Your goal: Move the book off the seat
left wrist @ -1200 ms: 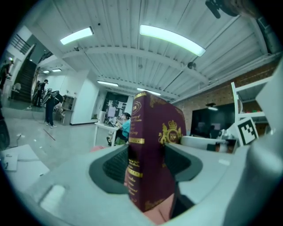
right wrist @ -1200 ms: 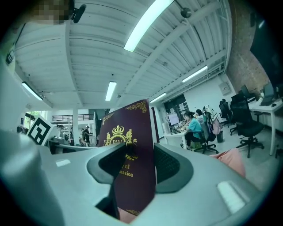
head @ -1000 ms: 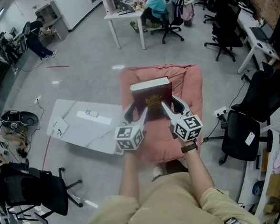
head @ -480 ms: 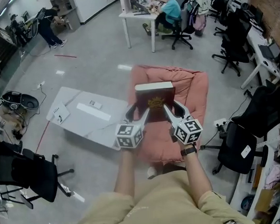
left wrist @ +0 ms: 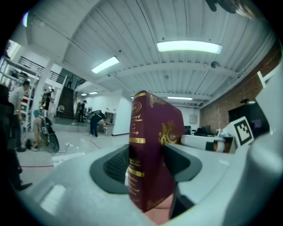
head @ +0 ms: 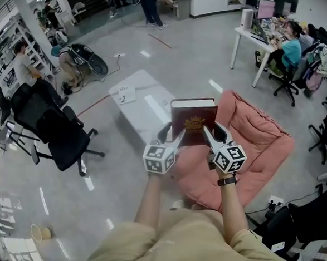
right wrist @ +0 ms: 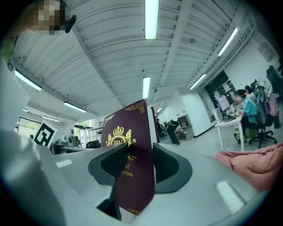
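Note:
A thick dark red book [head: 193, 121] with gold print is held upright in the air between both grippers, over the left edge of the pink cushioned seat [head: 262, 140]. My left gripper [head: 173, 133] clamps its spine side and is closing on it. My right gripper [head: 215, 132] grips the other side, also tightening. The left gripper view has the book [left wrist: 152, 159] wedged between the dark pads [left wrist: 117, 165]. In the right gripper view the book's cover [right wrist: 128, 172] stands between that gripper's pads [right wrist: 166, 165].
A low white table [head: 142, 103] with a paper on it stands just left of the seat. A black office chair [head: 60, 134] is further left. A paper cup [head: 39, 232] sits on the floor. A white desk [head: 257, 34] with a seated person is at the right.
The view has swung left. The book, still held by both grippers, has gone from above the seat's middle to its left edge, nearer the white table.

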{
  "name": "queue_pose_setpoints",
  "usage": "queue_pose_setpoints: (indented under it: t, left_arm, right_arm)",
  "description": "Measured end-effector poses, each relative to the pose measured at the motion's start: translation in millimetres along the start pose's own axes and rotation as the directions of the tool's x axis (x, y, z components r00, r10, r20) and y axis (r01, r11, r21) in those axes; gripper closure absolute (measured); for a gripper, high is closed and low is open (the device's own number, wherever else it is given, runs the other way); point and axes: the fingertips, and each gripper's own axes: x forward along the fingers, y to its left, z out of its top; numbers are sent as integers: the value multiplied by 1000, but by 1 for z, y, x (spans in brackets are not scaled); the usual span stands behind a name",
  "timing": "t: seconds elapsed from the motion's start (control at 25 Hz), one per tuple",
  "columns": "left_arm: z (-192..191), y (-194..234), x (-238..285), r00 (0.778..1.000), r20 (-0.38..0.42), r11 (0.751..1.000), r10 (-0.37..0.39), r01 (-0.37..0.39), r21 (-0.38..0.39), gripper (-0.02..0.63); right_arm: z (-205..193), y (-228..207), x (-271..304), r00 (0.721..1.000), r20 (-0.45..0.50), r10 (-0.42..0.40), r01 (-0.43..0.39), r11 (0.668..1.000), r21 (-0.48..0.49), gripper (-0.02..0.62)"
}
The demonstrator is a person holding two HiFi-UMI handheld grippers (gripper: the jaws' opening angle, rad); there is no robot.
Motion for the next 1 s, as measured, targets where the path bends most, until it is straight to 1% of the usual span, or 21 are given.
queue_pose_setpoints:
  t: [0.08, 0.12, 0.2, 0.28, 0.36, 0.44, 0.52, 0.64, 0.72, 0.84, 1.0]
  left_arm:
    - [3, 23, -27, 995, 21, 995, 102, -102, -5, 371]
    - [3, 34, -43, 987, 29, 988, 155, -155, -10, 371]
    - [1, 50, -73, 966, 43, 966, 257, -256, -25, 374]
    - [-5, 58, -102, 936, 46, 937, 349, -347, -52, 379]
    - [-15, 60, -130, 904, 39, 903, 425, -421, -83, 382]
    - [-25, 60, -158, 871, 34, 868, 491, -485, -107, 380]
    - [-31, 63, -185, 834, 37, 831, 550, -542, -130, 382]
    - [-35, 69, -217, 784, 33, 779, 620, -610, -143, 382]
    - [-35, 70, -232, 760, 37, 756, 649, -640, -138, 381]
    - [-33, 72, -252, 735, 62, 734, 676, -663, -146, 382]
    - [-30, 84, -277, 715, 105, 721, 691, -669, -181, 383]
  right_arm:
    - [-7, 26, 24, 994, -37, 103, -103, 995, 18, 428]
    - [-11, 41, 35, 985, -58, 160, -159, 987, 24, 428]
    - [-19, 69, 52, 958, -91, 271, -269, 963, 28, 428]
    - [-28, 94, 62, 921, -118, 372, -370, 928, 42, 430]
    - [-39, 116, 62, 876, -143, 460, -456, 888, 59, 430]
    - [-50, 138, 60, 832, -158, 532, -528, 847, 69, 431]
    - [-59, 163, 61, 795, -163, 584, -579, 811, 83, 433]
    - [-70, 194, 65, 753, -170, 635, -626, 772, 113, 437]
    - [-75, 209, 64, 724, -181, 666, -656, 745, 120, 439]
    - [-74, 229, 64, 684, -197, 703, -699, 708, 101, 442]
    - [-69, 258, 70, 649, -169, 742, -743, 666, 69, 446]
